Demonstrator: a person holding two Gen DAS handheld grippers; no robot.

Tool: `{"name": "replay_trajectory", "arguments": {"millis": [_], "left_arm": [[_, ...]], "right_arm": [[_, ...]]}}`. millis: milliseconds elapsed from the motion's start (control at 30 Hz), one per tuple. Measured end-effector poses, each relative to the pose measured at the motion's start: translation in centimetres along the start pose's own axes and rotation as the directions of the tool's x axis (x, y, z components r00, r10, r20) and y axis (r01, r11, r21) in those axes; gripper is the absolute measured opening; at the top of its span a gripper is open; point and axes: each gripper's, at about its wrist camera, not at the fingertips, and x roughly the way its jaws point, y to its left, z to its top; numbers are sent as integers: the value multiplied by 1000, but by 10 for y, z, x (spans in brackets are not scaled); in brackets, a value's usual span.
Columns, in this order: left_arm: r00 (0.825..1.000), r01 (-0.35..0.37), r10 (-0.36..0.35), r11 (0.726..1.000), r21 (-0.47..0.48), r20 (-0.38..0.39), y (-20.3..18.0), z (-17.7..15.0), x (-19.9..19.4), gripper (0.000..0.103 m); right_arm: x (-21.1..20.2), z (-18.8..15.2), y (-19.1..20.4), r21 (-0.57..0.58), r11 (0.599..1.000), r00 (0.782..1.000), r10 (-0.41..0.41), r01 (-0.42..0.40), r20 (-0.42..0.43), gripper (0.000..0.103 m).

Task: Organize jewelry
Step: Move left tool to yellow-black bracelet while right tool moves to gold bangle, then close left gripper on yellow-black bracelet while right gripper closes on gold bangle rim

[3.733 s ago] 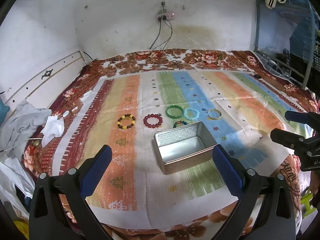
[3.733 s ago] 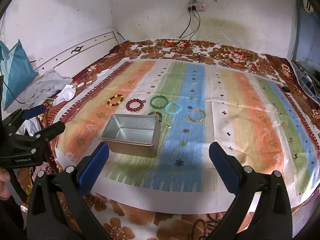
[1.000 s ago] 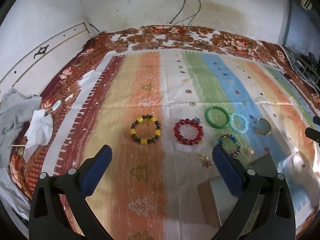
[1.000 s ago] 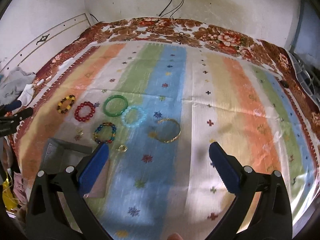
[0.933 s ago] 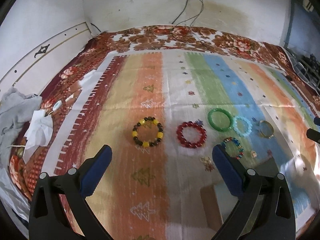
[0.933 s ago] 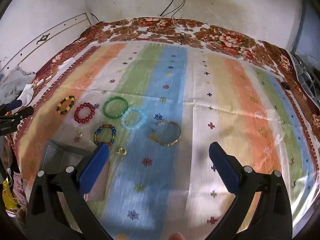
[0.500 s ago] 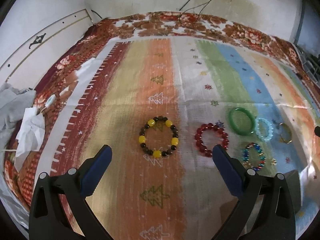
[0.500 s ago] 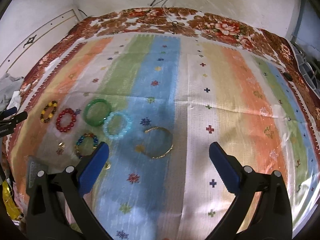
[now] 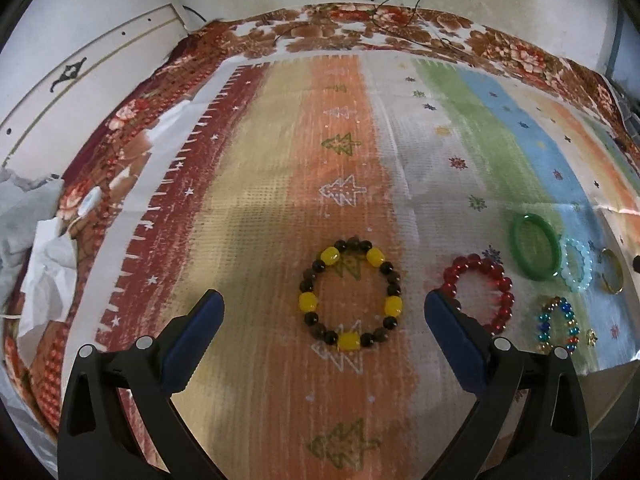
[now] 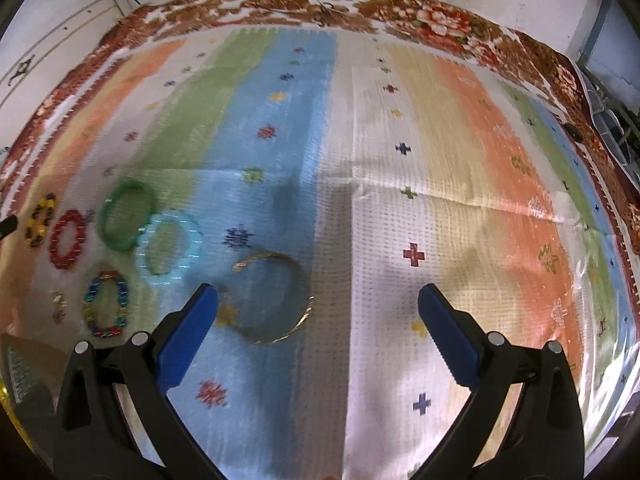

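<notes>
My left gripper (image 9: 324, 310) hangs wide open and empty, framing the yellow-and-black bead bracelet (image 9: 350, 295) on the bed to straddle it. My right gripper (image 10: 318, 300), equally spread and empty, sits with the gold bangle (image 10: 276, 298) by its left finger. Both have dropped closer than half a second ago.

Yellow-black bead bracelet (image 9: 350, 294), red (image 9: 478, 293), green (image 9: 535, 246), aqua (image 9: 577, 265), gold (image 10: 276, 297), multicolour (image 9: 557, 325) lie flat, clustered.

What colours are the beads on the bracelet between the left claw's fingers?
Yellow and dark brown beaded bracelet; clearest in the left wrist view.
</notes>
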Motion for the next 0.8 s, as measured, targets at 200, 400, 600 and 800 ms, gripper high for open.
{"name": "replay_trajectory", "arguments": {"millis": [200, 400, 600, 800], "left_arm": [[1000, 14, -14, 1000, -12, -21, 4, 1, 18, 98], [999, 7, -8, 1000, -9, -45, 9, -1, 34, 98], [998, -4, 4, 1000, -3, -68, 11, -2, 47, 98], [997, 3, -4, 1000, -7, -77, 11, -5, 56, 98]], "right_arm": [[21, 1, -3, 11, 1000, 1000, -10, 10, -24, 98], [35, 1, 1, -2, 1000, 999, -11, 11, -40, 98], [45, 2, 3, -6, 1000, 999, -4, 3, -48, 98], [57, 0, 6, -18, 1000, 998, 3, -4, -65, 98]]}}
